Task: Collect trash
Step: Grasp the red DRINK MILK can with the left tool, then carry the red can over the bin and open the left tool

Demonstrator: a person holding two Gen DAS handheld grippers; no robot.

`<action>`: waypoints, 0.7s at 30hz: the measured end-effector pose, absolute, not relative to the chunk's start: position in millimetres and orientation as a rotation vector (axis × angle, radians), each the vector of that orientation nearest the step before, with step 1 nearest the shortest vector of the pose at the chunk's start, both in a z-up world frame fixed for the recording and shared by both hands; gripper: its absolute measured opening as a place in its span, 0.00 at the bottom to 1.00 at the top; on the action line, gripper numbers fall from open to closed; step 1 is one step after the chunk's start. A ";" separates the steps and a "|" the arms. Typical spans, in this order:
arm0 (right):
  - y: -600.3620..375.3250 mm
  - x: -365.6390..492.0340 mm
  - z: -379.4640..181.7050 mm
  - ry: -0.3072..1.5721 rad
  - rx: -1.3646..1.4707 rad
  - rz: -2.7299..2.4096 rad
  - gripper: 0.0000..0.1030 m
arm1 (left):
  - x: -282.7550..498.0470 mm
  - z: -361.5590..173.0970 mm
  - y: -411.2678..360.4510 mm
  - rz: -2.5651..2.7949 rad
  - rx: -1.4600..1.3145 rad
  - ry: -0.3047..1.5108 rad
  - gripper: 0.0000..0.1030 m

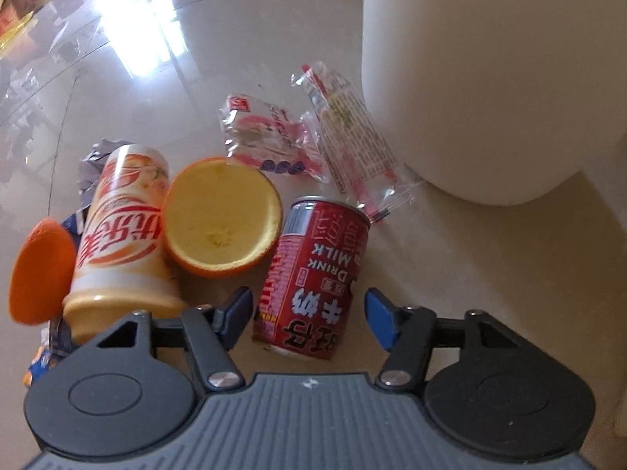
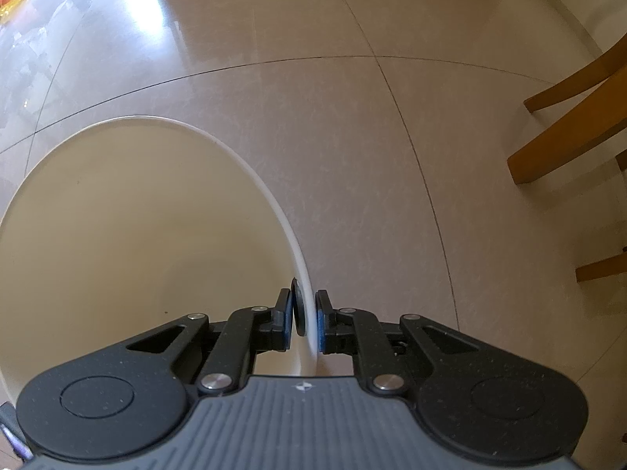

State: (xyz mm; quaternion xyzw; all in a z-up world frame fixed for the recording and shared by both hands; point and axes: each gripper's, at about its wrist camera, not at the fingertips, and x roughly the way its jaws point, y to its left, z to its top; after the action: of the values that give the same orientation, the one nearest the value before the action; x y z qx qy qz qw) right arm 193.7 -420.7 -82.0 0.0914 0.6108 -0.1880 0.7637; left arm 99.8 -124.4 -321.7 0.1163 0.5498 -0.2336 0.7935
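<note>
two grippers: left gripper (image 1: 307,315) spread around a red metal can (image 1: 313,274), right gripper (image 2: 303,323) pinching the smooth bin rim (image 2: 274,199)

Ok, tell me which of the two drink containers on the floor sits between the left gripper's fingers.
The red milk can, lying between the left gripper fingers; the orange-and-cream bottle lies outside, left of them.

Red can (image 1: 313,278) hemmed by orange peel half (image 1: 223,215), beige cup (image 1: 121,235), wrappers (image 1: 313,141); open floor (image 1: 450,274) right, white bin (image 1: 490,78) beyond.
</note>
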 end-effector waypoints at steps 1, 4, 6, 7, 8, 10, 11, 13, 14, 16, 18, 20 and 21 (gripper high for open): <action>-422.0 193.8 -82.2 1.327 0.200 -0.408 0.14 | 101.3 -323.7 -125.7 -0.501 0.252 1.181 0.59; -425.0 193.4 -84.2 1.325 0.198 -0.405 0.14 | 106.1 -329.6 -130.7 -0.506 0.252 1.187 0.59; -425.2 192.6 -84.2 1.323 0.197 -0.404 0.14 | 108.8 -333.1 -135.6 -0.516 0.263 1.187 0.59; -425.3 192.2 -84.4 1.322 0.197 -0.405 0.14 | 109.8 -334.6 -137.6 -0.517 0.268 1.188 0.59; -426.2 192.1 -85.0 1.321 0.198 -0.405 0.14 | 111.0 -336.1 -139.3 -0.517 0.273 1.191 0.58; -425.6 193.4 -85.3 1.324 0.195 -0.405 0.14 | 112.9 -336.3 -139.8 -0.521 0.263 1.198 0.57; -425.6 193.4 -85.4 1.324 0.196 -0.406 0.14 | 113.5 -335.7 -138.8 -0.519 0.248 1.206 0.56; -425.3 193.5 -85.2 1.325 0.192 -0.403 0.14 | 112.6 -332.3 -135.7 -0.511 0.223 1.211 0.56; -425.9 193.3 -85.3 1.325 0.195 -0.403 0.14 | 111.5 -330.0 -134.1 -0.509 0.214 1.214 0.56; -426.7 193.6 -85.5 1.325 0.201 -0.401 0.13 | 108.5 -324.7 -132.1 -0.505 0.214 1.222 0.56; -428.2 193.8 -85.6 1.326 0.211 -0.402 0.13 | 104.4 -316.9 -129.8 -0.500 0.216 1.224 0.56; -429.5 193.7 -84.9 1.325 0.211 -0.401 0.13 | 100.9 -307.7 -125.5 -0.504 0.195 1.231 0.56; -429.6 193.2 -84.8 1.326 0.210 -0.400 0.13 | 98.8 -301.7 -123.1 -0.502 0.189 1.231 0.56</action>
State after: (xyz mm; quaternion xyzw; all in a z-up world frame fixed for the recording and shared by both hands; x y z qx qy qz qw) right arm 193.2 -429.6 -84.8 0.0965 0.6102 -0.1840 0.7645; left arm 98.8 -123.1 -301.7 0.0876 0.5704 -0.2326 0.7829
